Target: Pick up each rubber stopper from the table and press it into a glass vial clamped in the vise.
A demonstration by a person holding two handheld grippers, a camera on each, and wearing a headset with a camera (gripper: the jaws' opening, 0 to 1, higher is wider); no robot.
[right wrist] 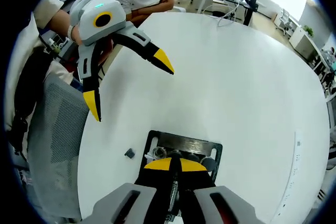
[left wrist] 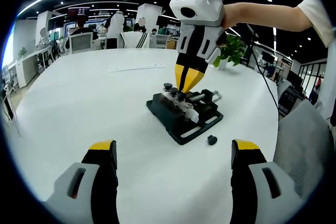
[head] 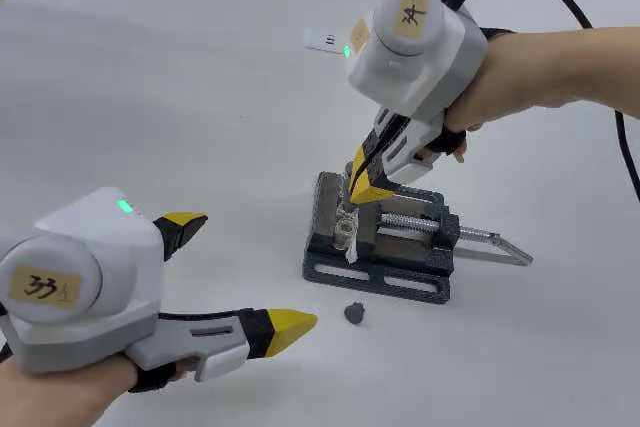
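Head view: a plain white table [head: 200, 97] lay under both tools. The left gripper [head: 240, 272] hung low at the near left with its yellow-tipped jaws spread wide and nothing between them. The right gripper [head: 368, 187] pointed steeply down, jaws pressed together tip to tip, right over the glass vials [head: 347, 229] clamped in the black vise [head: 380, 265]. One loose rubber stopper [head: 354, 313] sat on the table just in front of the vise. A small white strip [head: 325, 42] lay farther back.

Left gripper view: the left gripper [left wrist: 173, 148] framed the vise [left wrist: 185, 118] between its parted jaws, with the stopper [left wrist: 211, 140] beside the base. The right gripper [left wrist: 186, 81] stood on the vials, two of which [left wrist: 168, 86] carried dark caps. Behind was an open office with ceiling light strips, seated people and a potted plant [left wrist: 231, 51].

Right gripper view: the right gripper [right wrist: 176, 165] had its tips closed above the vise [right wrist: 155, 140]; whether they pinched anything could not be told. The stopper [right wrist: 129, 153] lay left of the vise, the left gripper [right wrist: 131, 90] gaped beyond, near a mesh chair [right wrist: 52, 124].
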